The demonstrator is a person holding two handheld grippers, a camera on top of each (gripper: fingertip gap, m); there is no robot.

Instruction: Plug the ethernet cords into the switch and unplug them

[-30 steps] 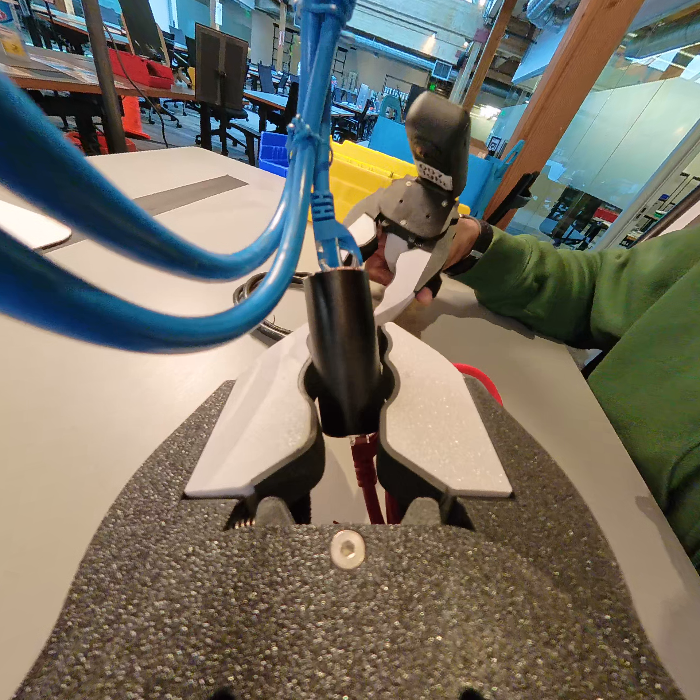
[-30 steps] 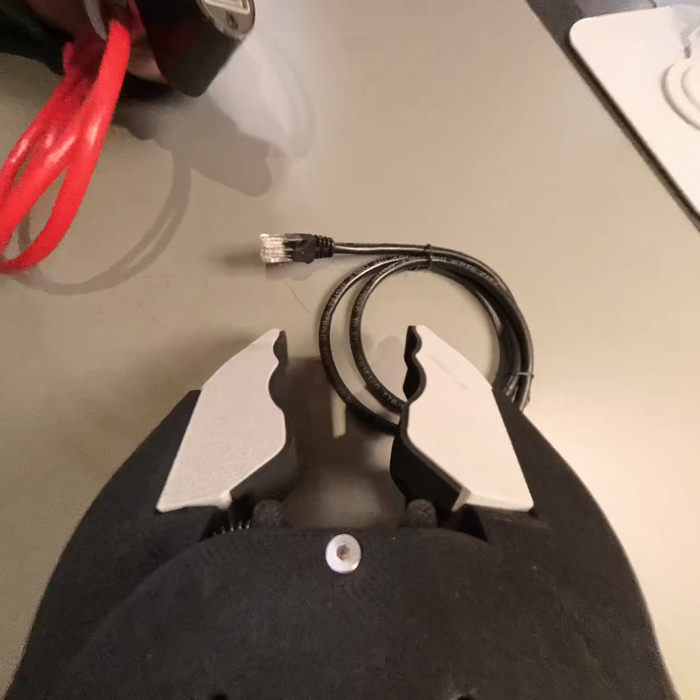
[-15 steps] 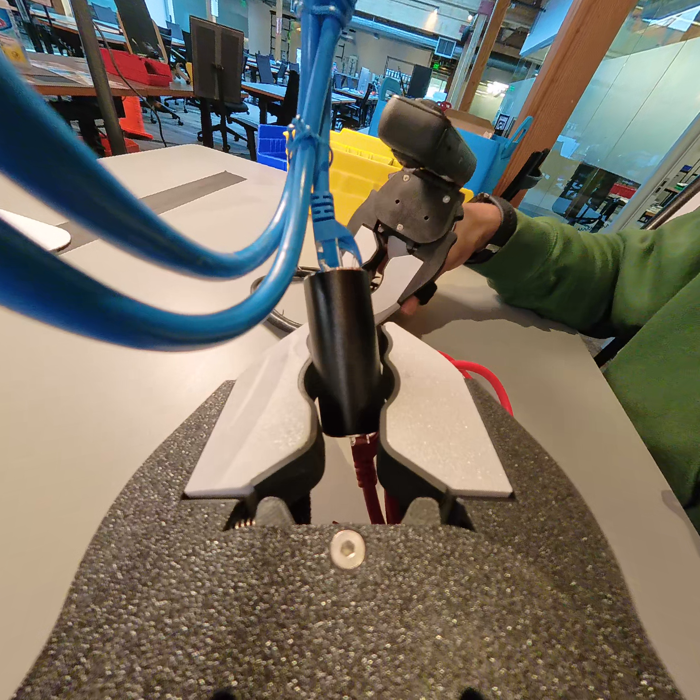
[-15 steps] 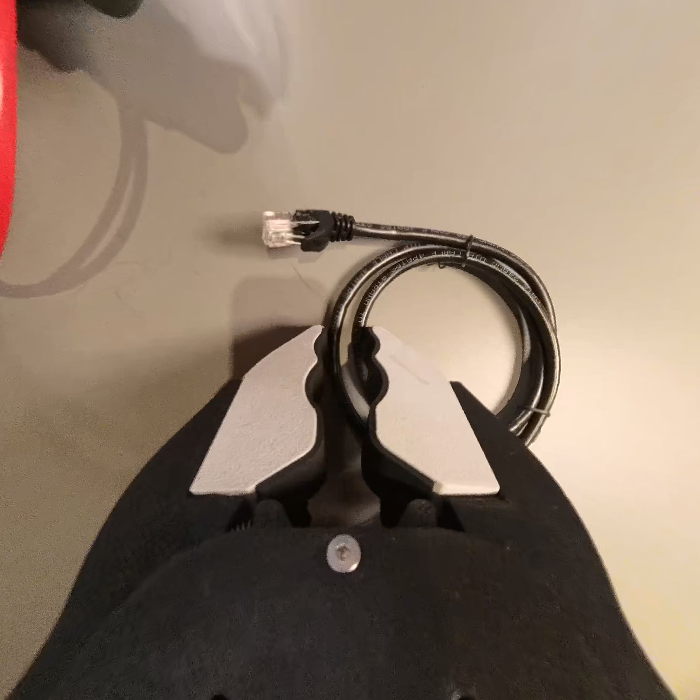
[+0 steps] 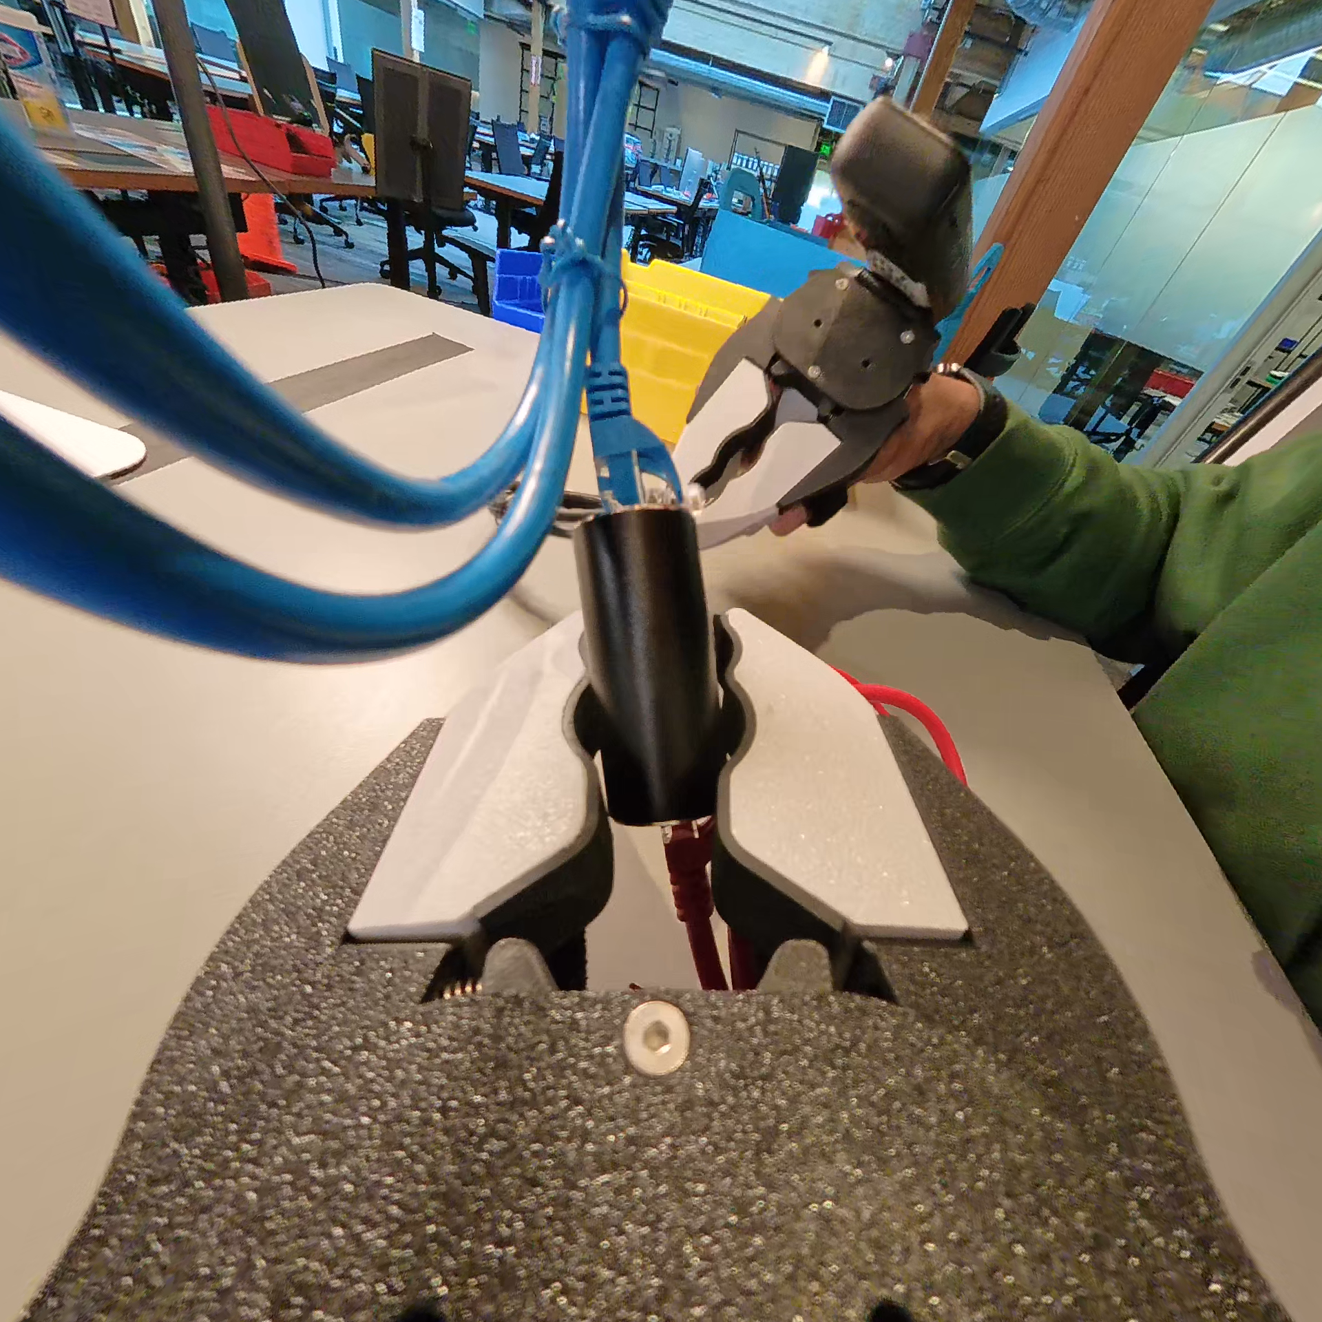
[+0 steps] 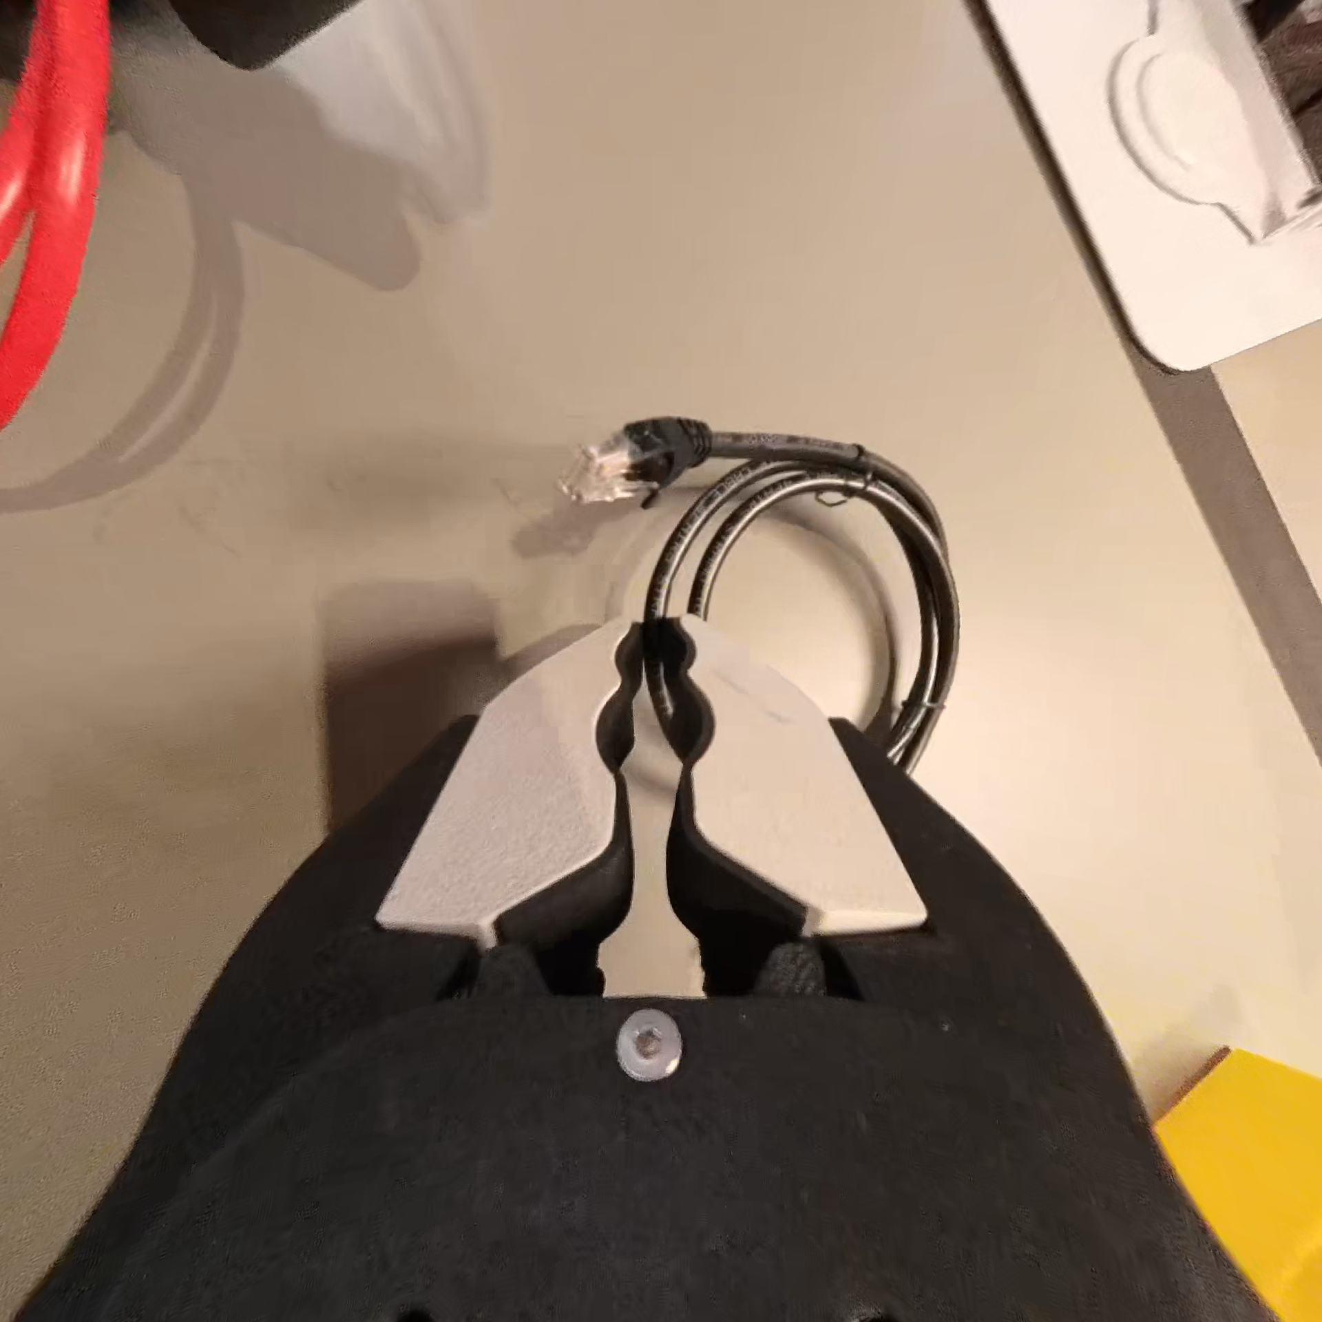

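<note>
My left gripper point(image 5: 651, 629) is shut on the black switch point(image 5: 647, 687) and holds it upright above the table. A blue ethernet cord point(image 5: 286, 458) is plugged into the switch's top end with its blue plug point(image 5: 622, 458). A red cord point(image 5: 690, 894) enters its bottom end and also shows in the right wrist view point(image 6: 50, 214). My right gripper point(image 6: 662, 633) is shut on a coiled black ethernet cord point(image 6: 923, 572). The cord's clear plug point(image 6: 608, 468) points left and hangs free above the table. The right gripper also shows in the left wrist view point(image 5: 704, 493), just right of the switch's top.
The grey table point(image 6: 715, 214) lies under both grippers. A white moulded tray point(image 6: 1180, 179) sits at its far right. A yellow bin point(image 5: 672, 322) and a blue bin point(image 5: 518, 290) stand behind the table. A person's green sleeve point(image 5: 1109, 529) reaches in from the right. Tip to tip, the grippers are about 15 centimeters apart.
My right gripper closed on the black cord's coil and lifted it off the table, toward the switch. My left gripper kept holding the switch in place.
</note>
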